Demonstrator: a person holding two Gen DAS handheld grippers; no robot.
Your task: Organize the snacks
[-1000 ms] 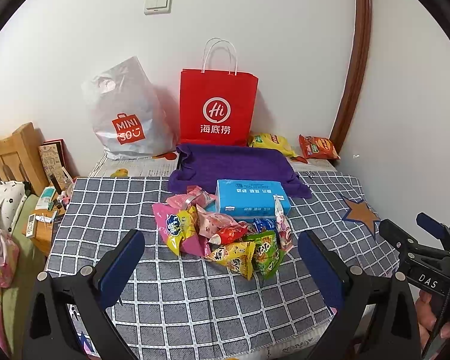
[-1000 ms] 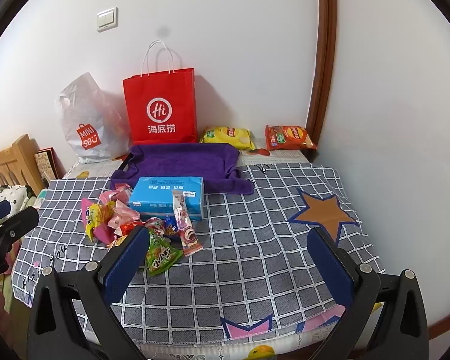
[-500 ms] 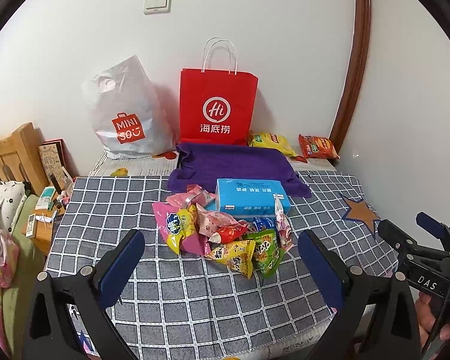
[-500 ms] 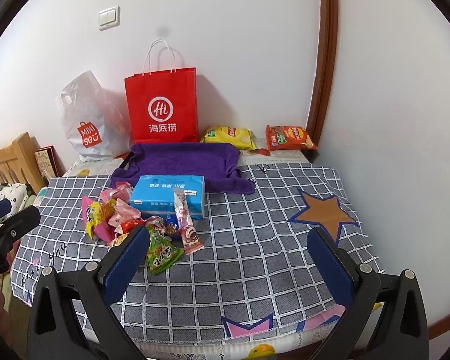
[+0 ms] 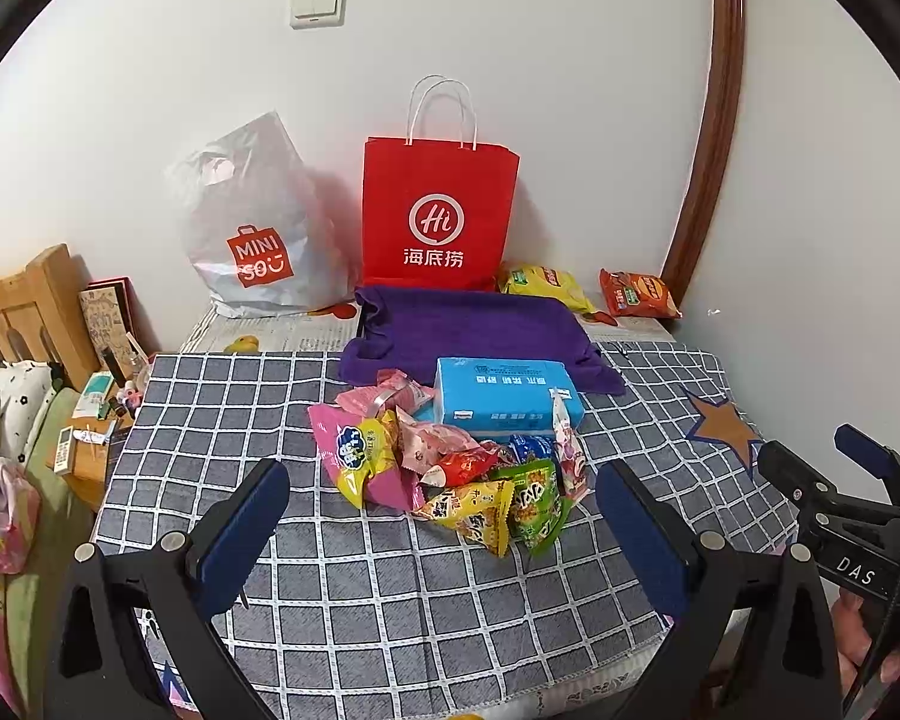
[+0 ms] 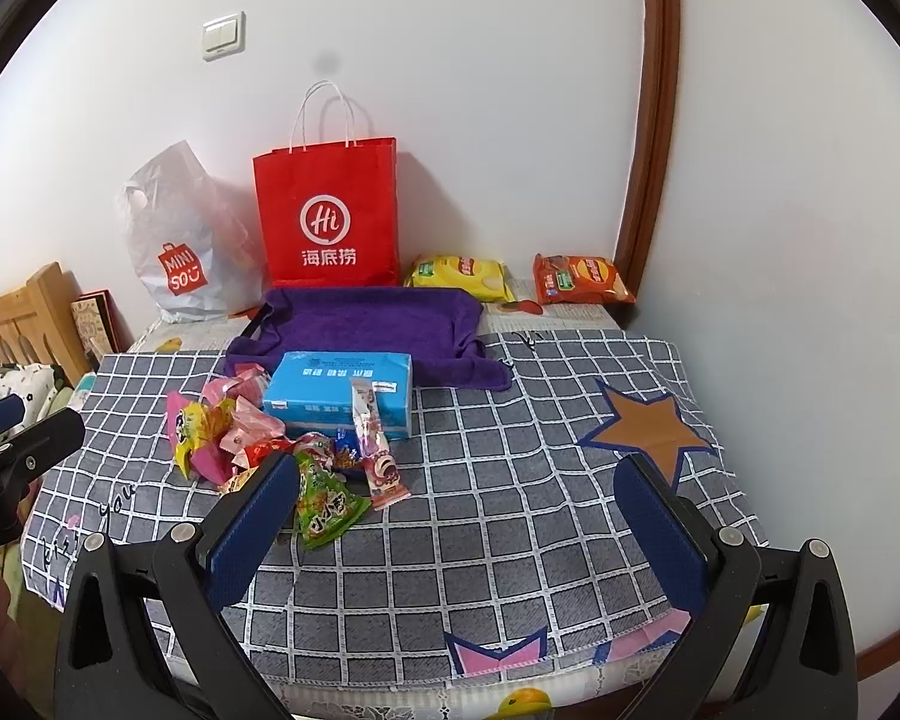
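Observation:
A heap of small snack packets (image 5: 450,468) lies on the grey checked tablecloth (image 5: 390,600), in front of a blue tissue box (image 5: 504,399); the heap also shows in the right wrist view (image 6: 294,456). A yellow chip bag (image 5: 543,285) and an orange chip bag (image 5: 636,294) lie at the back right by the wall. My left gripper (image 5: 444,516) is open and empty, near the front edge, just short of the heap. My right gripper (image 6: 456,516) is open and empty, to the right of the heap; its left finger overlaps a green packet (image 6: 324,501).
A red paper bag (image 5: 438,210) and a white plastic bag (image 5: 258,234) stand against the back wall. A purple towel (image 5: 474,330) lies behind the tissue box. A wooden headboard (image 5: 24,306) and a cluttered side table (image 5: 90,420) are at the left.
The right gripper has drifted slightly left and forward towards the heap. The left gripper has barely moved.

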